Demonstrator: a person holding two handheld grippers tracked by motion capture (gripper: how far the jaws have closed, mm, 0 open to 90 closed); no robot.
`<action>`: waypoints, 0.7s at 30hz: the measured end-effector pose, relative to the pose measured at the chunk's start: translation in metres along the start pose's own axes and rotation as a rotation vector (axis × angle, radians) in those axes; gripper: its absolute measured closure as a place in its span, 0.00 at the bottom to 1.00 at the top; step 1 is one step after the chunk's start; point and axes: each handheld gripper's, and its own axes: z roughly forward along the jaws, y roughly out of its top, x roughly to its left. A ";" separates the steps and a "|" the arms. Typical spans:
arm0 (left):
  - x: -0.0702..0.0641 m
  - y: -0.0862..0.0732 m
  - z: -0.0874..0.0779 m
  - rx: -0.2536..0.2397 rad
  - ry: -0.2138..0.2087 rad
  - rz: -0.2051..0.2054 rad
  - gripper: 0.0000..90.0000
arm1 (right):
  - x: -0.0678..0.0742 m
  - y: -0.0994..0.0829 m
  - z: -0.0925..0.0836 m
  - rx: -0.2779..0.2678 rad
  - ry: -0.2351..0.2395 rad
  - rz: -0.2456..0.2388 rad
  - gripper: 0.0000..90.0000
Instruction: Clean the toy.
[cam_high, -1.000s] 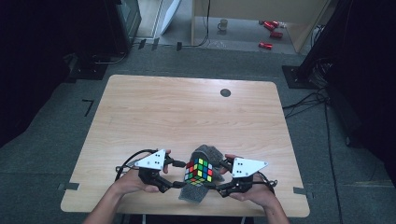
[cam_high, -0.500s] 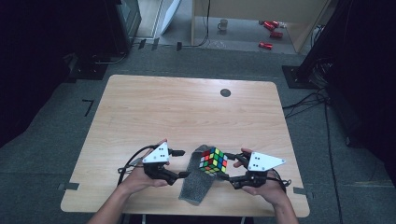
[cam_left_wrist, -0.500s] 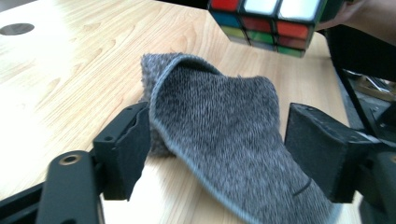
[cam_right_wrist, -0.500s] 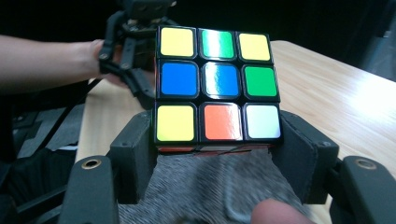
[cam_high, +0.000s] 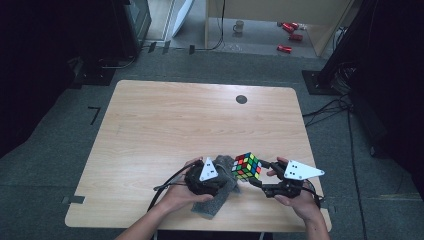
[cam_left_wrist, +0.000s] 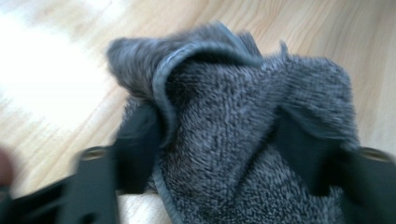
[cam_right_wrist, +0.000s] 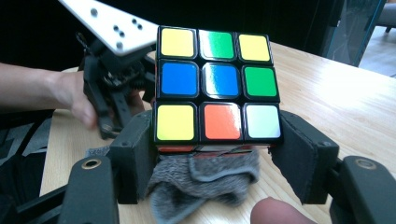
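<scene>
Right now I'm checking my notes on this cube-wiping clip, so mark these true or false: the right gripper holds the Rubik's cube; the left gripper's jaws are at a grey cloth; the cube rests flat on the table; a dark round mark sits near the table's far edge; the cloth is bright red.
1. The right gripper holds the Rubik's cube: true, its jaws clamp the cube's sides.
2. The left gripper has its jaws at a grey cloth: true; they have just been closing, with the cloth between them.
3. The cube rests flat on the table: false, it is held above the cloth.
4. A dark round mark sits near the far edge: true.
5. The cloth is bright red: false, it is grey.
</scene>
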 end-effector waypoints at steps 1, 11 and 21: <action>0.000 0.000 0.000 0.000 0.000 0.000 0.53 | 0.000 0.000 0.000 0.000 0.000 0.000 0.38; 0.013 -0.001 -0.017 -0.108 0.042 -0.056 0.96 | 0.004 -0.002 -0.003 0.008 -0.013 -0.003 0.38; 0.054 -0.013 -0.088 -0.442 -0.101 -0.134 0.98 | 0.023 0.004 0.025 0.042 0.042 -0.056 0.38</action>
